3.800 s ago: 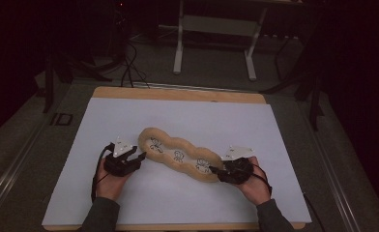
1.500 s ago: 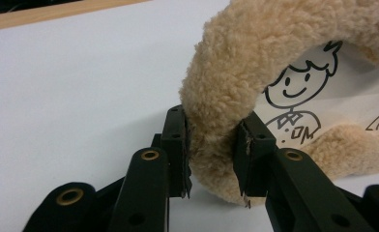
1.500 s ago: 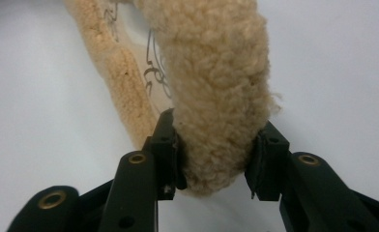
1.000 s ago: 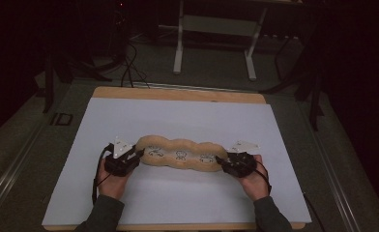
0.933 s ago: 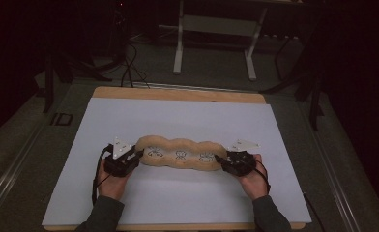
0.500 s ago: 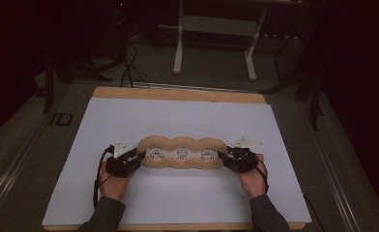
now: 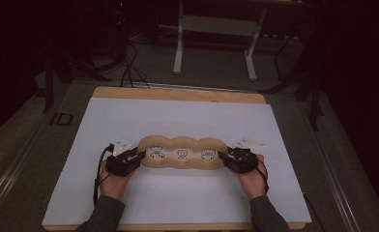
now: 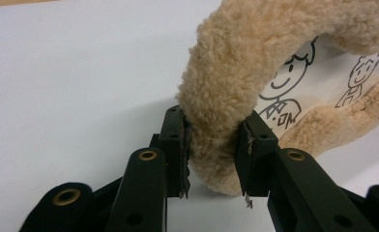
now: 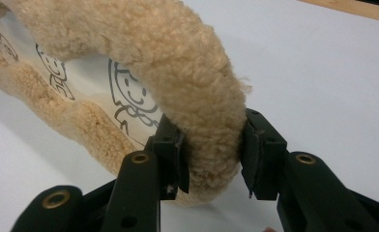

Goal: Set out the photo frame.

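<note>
My left gripper (image 7: pixel 129 159) fingers pinching left end of fleece cushion (image 7: pixel 182 152); my right gripper (image 7: pixel 230 158) fingers pinching right end; cushion lying crosswise on white surface (image 7: pixel 178 116).

The plush cushion (image 7: pixel 182 152) lies crosswise on the desk (image 7: pixel 178 111), nearer its front edge than its back. The left claw (image 7: pixel 132 159) grips its left end. The right claw (image 7: pixel 227 158) grips its right end.

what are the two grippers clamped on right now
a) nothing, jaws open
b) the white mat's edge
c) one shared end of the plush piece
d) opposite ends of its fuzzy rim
d: the left gripper and the right gripper each pinch the fuzzy rim at opposite ends of the plush piece.
</note>
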The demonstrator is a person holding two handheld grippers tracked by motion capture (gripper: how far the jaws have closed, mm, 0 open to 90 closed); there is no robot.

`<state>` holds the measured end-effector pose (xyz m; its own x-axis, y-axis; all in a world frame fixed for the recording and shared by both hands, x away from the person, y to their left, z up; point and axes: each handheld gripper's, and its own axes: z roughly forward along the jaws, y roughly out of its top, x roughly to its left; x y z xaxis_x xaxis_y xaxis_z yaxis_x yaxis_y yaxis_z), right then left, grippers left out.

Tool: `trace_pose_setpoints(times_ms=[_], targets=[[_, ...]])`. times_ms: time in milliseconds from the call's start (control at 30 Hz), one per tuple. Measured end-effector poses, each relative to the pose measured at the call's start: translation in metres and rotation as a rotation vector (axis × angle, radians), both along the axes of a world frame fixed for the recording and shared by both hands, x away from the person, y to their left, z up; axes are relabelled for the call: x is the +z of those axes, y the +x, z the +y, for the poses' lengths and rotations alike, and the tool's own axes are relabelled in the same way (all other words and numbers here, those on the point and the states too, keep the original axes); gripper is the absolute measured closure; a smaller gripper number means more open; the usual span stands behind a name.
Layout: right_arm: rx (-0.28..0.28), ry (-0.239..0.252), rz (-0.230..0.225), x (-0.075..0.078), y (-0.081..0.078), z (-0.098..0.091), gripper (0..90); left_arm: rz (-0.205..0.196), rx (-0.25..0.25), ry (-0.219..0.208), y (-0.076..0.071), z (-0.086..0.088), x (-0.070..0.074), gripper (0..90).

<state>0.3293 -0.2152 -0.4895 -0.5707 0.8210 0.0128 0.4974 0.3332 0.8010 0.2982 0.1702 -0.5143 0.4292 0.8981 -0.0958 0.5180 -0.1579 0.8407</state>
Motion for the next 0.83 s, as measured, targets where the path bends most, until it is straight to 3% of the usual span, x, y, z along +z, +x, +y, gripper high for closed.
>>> trace_pose_setpoints(times_ms=[100, 300, 533, 700, 833], targets=[[0.004, 0.011, 0.009, -0.001, 0.001, -0.002, 58.6, 0.011, 0.000, -0.001, -0.001, 0.001, 0.001, 67.4], [0.007, 0.050, 0.020, 0.001, 0.000, -0.010, 47.4, 0.008, 0.002, 0.009, -0.006, 0.005, 0.005, 56.2], [0.023, 0.093, 0.022, 0.008, -0.006, -0.022, 43.2, -0.006, -0.022, 0.015, -0.015, 0.015, 0.012, 53.6], [0.040, 0.132, 0.018, 0.016, -0.009, -0.035, 41.9, -0.012, -0.063, 0.052, -0.024, 0.028, 0.017, 52.0], [0.033, 0.132, 0.031, 0.019, -0.010, -0.048, 41.1, -0.011, -0.056, 0.098, -0.027, 0.040, 0.017, 49.4]])
